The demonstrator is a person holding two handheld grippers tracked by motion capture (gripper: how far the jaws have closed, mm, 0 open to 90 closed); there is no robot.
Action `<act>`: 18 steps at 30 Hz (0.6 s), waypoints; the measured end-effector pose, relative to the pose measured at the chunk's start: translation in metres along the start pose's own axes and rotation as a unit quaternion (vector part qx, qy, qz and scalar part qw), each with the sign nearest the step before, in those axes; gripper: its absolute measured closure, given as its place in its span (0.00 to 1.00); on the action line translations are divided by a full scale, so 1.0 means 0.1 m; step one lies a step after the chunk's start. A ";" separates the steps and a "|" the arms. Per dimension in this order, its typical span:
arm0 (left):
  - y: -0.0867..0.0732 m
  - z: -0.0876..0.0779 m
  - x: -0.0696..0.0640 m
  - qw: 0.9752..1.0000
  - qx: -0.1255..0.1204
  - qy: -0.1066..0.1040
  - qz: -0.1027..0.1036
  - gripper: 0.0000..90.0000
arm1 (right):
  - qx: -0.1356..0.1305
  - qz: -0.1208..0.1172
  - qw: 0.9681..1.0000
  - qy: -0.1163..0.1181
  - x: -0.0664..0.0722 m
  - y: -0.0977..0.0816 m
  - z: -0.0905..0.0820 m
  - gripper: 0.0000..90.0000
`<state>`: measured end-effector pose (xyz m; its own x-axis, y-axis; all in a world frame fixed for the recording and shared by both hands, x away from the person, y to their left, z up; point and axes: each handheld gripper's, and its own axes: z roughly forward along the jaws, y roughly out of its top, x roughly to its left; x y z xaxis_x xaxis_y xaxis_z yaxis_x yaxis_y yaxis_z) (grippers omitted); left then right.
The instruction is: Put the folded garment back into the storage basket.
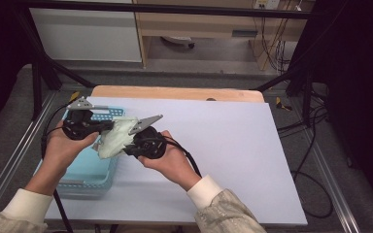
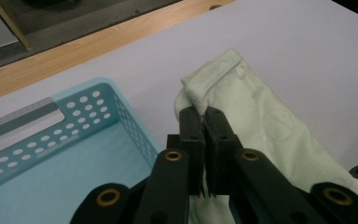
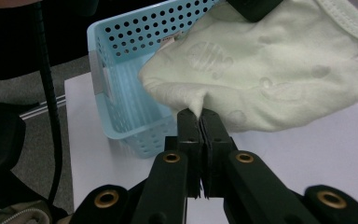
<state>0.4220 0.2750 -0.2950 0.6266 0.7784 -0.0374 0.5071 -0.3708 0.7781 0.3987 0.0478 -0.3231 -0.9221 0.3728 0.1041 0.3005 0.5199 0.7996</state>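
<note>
Presently, the pale green cotton garment with faint printed motifs (image 1: 116, 138) hangs in the air between your two tools, just above the right-hand rim of the light blue perforated plastic basket (image 1: 85, 174), which stands at the left edge of the white table sheet (image 1: 233, 155). Your left gripper (image 2: 204, 116) is clenched on the garment's ribbed hem; the pads meet on a pinch of fabric, as the left gripper view shows. Your right gripper (image 3: 200, 116) is likewise clamped on a folded corner of the same garment, its pads closed with cloth nipped between them. The basket appears empty where its floor can be seen, and the sheet to the right of your hands carries nothing. Beyond the sheet, a strip of bare wooden tabletop (image 1: 175, 92) marks the far edge.

Judged from this arrangement, the step in hand is carrying the garment with both grips, either out of the basket or towards it; which one cannot be told. The next move calls for keeping both pinches firm and the cloth off the basket rim so that it does not snag.
</note>
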 end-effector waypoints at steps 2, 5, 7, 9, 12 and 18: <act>0.00 -0.01 0.02 1.000 -0.003 0.004 0.003 0.97 | -0.001 0.001 1.000 0.000 0.01 0.01 0.01 0.98; -0.01 -0.03 0.03 1.000 -0.003 0.001 -0.002 0.97 | -0.002 -0.001 1.000 0.001 0.02 0.03 0.03 0.98; -0.02 -0.03 0.04 1.000 -0.001 0.002 -0.003 0.97 | -0.003 -0.002 1.000 0.001 0.02 0.04 0.04 0.98; -0.02 -0.04 0.05 1.000 -0.002 0.003 -0.002 0.97 | -0.004 -0.007 1.000 0.002 0.03 0.04 0.06 0.98; -0.03 -0.06 0.06 1.000 -0.002 0.005 -0.002 0.97 | -0.002 -0.004 1.000 0.000 0.03 0.05 0.08 0.98; -0.05 -0.08 0.09 1.000 -0.002 0.008 -0.005 0.97 | -0.003 -0.008 1.000 0.002 0.03 0.08 0.12 0.98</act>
<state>0.4205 0.2885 -0.2943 0.6116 0.7903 -0.0360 0.5119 -0.3606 0.7797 0.4011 0.0626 -0.3237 -0.9279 0.3608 0.0934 0.2839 0.5217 0.8045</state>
